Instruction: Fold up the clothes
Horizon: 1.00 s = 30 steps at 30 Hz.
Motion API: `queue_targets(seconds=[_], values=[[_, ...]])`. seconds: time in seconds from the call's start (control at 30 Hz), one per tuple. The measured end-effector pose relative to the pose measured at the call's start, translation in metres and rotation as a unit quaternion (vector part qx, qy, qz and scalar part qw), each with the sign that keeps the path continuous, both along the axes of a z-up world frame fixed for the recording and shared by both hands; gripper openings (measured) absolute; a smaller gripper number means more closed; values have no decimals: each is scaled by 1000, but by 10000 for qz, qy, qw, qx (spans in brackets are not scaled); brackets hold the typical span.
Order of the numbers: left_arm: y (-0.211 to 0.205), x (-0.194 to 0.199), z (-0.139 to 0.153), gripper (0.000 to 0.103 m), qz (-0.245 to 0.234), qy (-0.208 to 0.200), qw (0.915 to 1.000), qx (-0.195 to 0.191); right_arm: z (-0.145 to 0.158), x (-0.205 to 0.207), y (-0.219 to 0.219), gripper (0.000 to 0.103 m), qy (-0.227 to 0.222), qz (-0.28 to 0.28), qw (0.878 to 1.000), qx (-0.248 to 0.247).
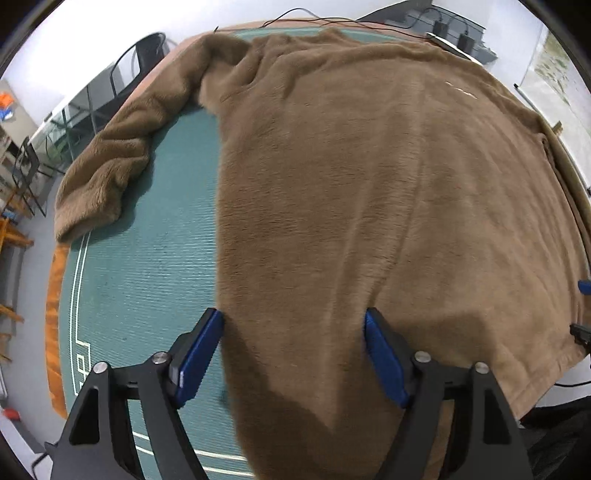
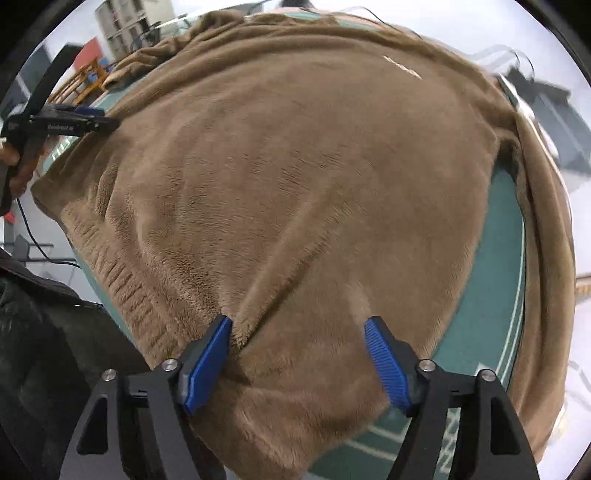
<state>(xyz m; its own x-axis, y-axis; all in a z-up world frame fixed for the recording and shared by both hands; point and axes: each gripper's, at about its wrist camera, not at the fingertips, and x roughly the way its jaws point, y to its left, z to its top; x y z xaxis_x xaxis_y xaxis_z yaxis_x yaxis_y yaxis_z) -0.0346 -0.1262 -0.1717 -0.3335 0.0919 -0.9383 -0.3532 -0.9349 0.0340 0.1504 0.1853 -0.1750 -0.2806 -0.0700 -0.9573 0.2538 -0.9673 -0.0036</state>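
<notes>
A brown fleece sweater (image 1: 369,177) lies spread flat on a green mat (image 1: 147,277). Its left sleeve (image 1: 110,166) stretches out toward the mat's left edge. My left gripper (image 1: 295,325) is open, its blue pads straddling the sweater's left side edge near the hem. In the right wrist view the sweater (image 2: 295,177) fills the frame, with its ribbed hem (image 2: 122,273) at the lower left and the right sleeve (image 2: 546,240) hanging along the right. My right gripper (image 2: 299,332) is open over the sweater's lower right corner, the left pad (image 2: 210,362) pressing a crease into the fabric. The left gripper (image 2: 74,122) shows at the far left.
The mat (image 2: 480,332) covers a table with an orange-brown rim (image 1: 55,295). A black chair (image 1: 140,55) and shelving stand beyond the far left edge. Cables and black adapters (image 1: 443,26) lie at the far right corner. Dark clothing of the person (image 2: 37,350) is at the near edge.
</notes>
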Motion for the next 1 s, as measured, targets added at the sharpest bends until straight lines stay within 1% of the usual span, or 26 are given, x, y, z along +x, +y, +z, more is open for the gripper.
queue_targets(seconds=[0.13,0.23,0.27,0.33,0.47,0.5,0.63,0.8,0.9,0.97,1.0], values=[[7,-9,9,85,-164,100,9998,-56,-1,1,4,80,-142,-26,9999,11],[14,-19,25,85,-296,279,9992,31,-1,-6,-1,81,-345,-26,9993,137],[17,-27,31,85,-317,343,9989,94,2,-9,-1,81,-387,-104,9991,129],[21,-43,40,85,-338,440,9983,187,15,-17,-2,81,-222,-181,9995,141],[33,-87,51,85,-222,655,9975,119,40,-41,-2,81,160,-324,9990,252],[35,-101,53,85,-180,678,9974,133,41,-49,-2,81,206,-380,9987,282],[39,-150,47,85,-46,524,9982,274,36,-82,-5,81,297,-656,9966,388],[49,-195,30,85,-11,378,9991,177,18,-112,2,81,159,-1102,9937,143],[51,-215,15,85,69,356,9993,-118,12,-121,4,81,162,-1333,9909,51],[44,-226,4,85,231,342,9986,-333,7,-123,4,81,82,-1403,9900,134],[40,-231,0,85,284,319,9985,-345,5,-122,5,81,58,-1411,9899,140]])
